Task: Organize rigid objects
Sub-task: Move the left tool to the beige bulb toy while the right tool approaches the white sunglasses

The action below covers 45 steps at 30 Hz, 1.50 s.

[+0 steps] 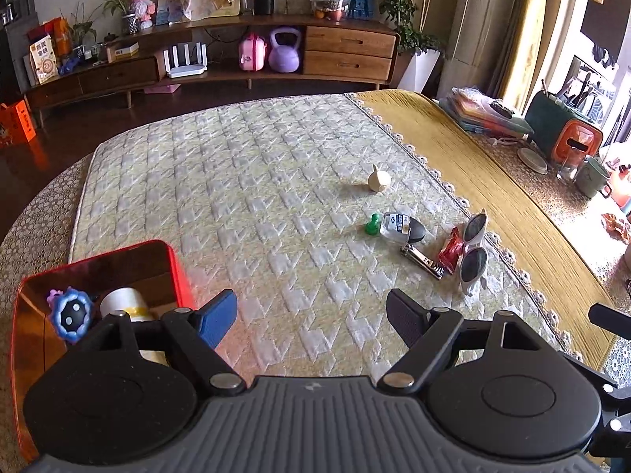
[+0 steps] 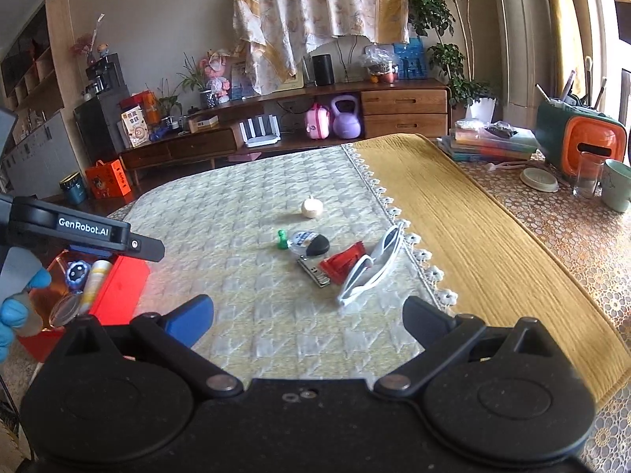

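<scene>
I have the quilted mat spread over most of the table, and at its near-left corner sits the red box, already holding a blue round toy and a pale cylinder. What is left to sort lies in a loose cluster toward the mat's right edge: the white sunglasses, their long axis running diagonally from near-left to far-right, then the red packet, the nail clipper and the small bottle with the dark cap side by side, the green pawn, and the cream figurine off by itself farther back. My right gripper has its jaws spread wide with nothing between them, and the cluster lies ahead and slightly right of its centreline. My left gripper is also spread and empty, hanging just beside the box, with the cluster well off to its right. I judge the right hand the nearer one, and the sunglasses its closest piece.
</scene>
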Each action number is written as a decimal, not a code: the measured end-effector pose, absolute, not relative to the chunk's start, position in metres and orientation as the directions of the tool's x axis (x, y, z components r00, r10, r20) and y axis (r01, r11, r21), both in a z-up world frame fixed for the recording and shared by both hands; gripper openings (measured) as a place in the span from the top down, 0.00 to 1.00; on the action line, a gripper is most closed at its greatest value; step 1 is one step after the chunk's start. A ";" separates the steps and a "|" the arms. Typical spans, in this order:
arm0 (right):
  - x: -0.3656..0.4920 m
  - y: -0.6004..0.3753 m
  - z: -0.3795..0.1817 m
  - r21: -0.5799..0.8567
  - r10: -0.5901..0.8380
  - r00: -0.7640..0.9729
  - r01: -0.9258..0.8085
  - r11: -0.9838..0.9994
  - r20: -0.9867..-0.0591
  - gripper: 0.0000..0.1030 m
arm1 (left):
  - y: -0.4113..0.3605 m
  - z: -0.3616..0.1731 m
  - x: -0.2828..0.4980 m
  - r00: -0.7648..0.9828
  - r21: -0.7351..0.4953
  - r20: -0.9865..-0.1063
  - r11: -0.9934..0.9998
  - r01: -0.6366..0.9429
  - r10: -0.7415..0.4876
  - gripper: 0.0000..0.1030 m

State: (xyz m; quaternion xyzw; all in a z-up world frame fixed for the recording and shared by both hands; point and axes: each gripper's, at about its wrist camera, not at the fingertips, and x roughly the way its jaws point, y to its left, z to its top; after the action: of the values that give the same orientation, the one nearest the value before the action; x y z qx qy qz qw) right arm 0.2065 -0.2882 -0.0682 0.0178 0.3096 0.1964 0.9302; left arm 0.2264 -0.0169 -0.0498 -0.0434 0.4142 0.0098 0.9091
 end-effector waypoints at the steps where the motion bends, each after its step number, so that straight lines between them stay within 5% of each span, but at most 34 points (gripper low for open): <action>1: 0.209 -0.290 -0.069 0.146 0.370 0.734 -0.353 0.924 -0.569 0.01 | -0.019 -0.050 0.232 0.657 -0.067 -0.754 0.996 -0.051 -0.017 0.19; 18: 0.272 -0.299 -0.100 0.105 0.326 0.732 -0.332 0.937 -0.598 0.05 | -0.047 -0.068 0.328 0.651 -0.046 -0.759 0.997 -0.057 0.002 0.19; 28: 0.296 -0.279 -0.132 0.095 0.350 0.678 -0.383 0.919 -0.646 0.22 | -0.061 -0.092 0.386 0.633 -0.034 -0.774 0.998 -0.062 0.013 0.19; 45: 0.309 -0.260 -0.155 0.009 0.328 0.693 -0.421 0.907 -0.643 0.33 | -0.084 -0.140 0.451 0.607 -0.016 -0.794 0.998 -0.060 0.024 0.19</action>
State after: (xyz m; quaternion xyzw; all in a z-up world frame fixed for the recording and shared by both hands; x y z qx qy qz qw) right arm 0.3091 -0.2605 -0.1545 -0.0695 0.3348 0.2039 0.9173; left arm 0.4510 -0.0845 -0.1396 -0.0205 0.4425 0.0234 0.8962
